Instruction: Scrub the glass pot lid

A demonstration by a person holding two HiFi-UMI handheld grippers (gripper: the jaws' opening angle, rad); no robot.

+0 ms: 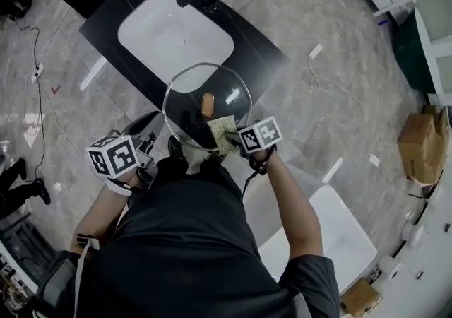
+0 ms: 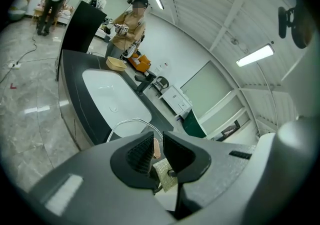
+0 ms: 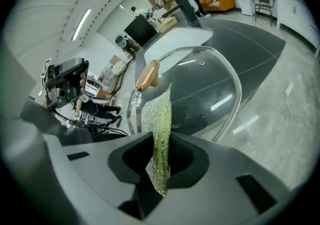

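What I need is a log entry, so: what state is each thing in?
lid: held in the air, tilted, gripped at its rim
scrub pad: pinched, lying against the lid
left claw: shut on the lid
right claw: shut on the scrub pad
sink: empty, no water running

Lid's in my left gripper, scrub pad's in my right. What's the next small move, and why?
Probably sweep the scrub pad sideways across the glass pot lid, away from the knob. The right gripper is shut on the pad, which seems to lie against the glass beside the knob, and the left gripper clamps the rim, so the lid looks steadied.
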